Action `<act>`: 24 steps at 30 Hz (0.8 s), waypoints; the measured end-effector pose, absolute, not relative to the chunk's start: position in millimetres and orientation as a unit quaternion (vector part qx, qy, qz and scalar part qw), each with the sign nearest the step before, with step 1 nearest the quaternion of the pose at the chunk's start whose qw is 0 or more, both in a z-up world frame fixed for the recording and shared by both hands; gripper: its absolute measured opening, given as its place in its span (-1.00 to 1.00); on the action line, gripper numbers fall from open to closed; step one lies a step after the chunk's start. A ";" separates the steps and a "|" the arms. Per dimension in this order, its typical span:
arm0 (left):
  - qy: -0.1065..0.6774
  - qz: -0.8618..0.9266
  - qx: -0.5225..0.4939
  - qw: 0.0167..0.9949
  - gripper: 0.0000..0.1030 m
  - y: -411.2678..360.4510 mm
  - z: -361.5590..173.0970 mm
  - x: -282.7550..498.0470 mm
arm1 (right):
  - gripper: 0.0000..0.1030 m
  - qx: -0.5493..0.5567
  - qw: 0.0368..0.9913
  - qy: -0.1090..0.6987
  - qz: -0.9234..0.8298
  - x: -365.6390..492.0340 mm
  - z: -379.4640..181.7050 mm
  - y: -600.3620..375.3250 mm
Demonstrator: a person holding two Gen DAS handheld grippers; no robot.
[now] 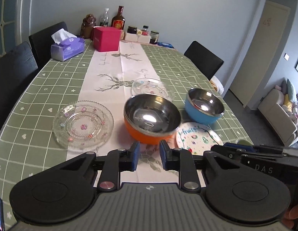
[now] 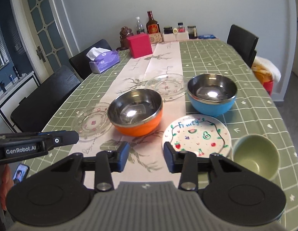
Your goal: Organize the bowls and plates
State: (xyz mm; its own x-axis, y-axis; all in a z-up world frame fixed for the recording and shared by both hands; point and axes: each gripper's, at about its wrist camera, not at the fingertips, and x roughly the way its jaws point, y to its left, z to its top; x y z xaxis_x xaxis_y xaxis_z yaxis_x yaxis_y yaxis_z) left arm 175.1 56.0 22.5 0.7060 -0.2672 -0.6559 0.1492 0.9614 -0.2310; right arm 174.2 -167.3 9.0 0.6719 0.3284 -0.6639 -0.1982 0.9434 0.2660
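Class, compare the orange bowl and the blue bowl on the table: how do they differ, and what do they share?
The orange bowl sits on the pale table runner; the blue bowl sits on the green checked cloth. The orange bowl lies nearer the cameras, the blue bowl farther back, to its right. Their outer colours differ. Both stand upright and empty, with shiny steel insides.

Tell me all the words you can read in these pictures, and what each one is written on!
"Fruity": painted plate.
"GenRobot.AI": side of the left tool, seen from the right wrist.
"DAS": side of the right tool, seen from the left wrist.
Table runner script: too blurred to read.
Tissue pack, brown bottle label and small jars: too small to read.
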 end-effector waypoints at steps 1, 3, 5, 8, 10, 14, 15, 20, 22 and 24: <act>0.376 -0.106 -0.091 0.916 -0.45 59.4 21.3 187.8 | -0.41 0.094 0.906 0.386 0.146 184.1 8.0 -166.2; 0.393 -0.103 -0.106 0.908 -0.45 64.4 19.7 207.5 | -0.43 0.106 0.900 0.397 0.148 203.3 6.2 -164.3; 0.404 -0.097 -0.110 0.903 -0.46 65.5 16.1 227.5 | -0.43 0.113 0.897 0.404 0.140 222.3 3.9 -161.2; 0.428 -0.074 -0.104 0.895 -0.46 65.1 3.2 258.1 | -0.43 0.126 0.890 0.420 0.128 249.6 -2.7 -158.3; 0.443 -0.058 -0.103 0.889 -0.46 67.0 -7.3 273.3 | -0.45 0.141 0.880 0.436 0.122 267.4 -10.0 -158.2; 0.454 -0.052 -0.104 0.883 -0.46 64.2 -23.0 290.8 | -0.50 0.138 0.877 0.449 0.103 290.4 -21.2 -154.8; 0.458 -0.048 -0.102 0.882 -0.46 62.5 -26.4 295.1 | -0.51 0.138 0.876 0.452 0.099 294.8 -23.9 -154.2; 0.471 -0.039 -0.093 0.876 -0.46 57.0 -38.7 309.8 | -0.55 0.149 0.864 0.472 0.091 312.0 -37.1 -154.8; 0.474 -0.036 -0.092 0.875 -0.46 55.6 -41.6 312.2 | -0.59 0.152 0.861 0.478 0.091 314.8 -41.3 -154.3; 0.477 -0.036 -0.091 0.873 -0.46 54.0 -43.5 313.0 | -0.61 0.154 0.859 0.480 0.091 316.7 -43.1 -153.7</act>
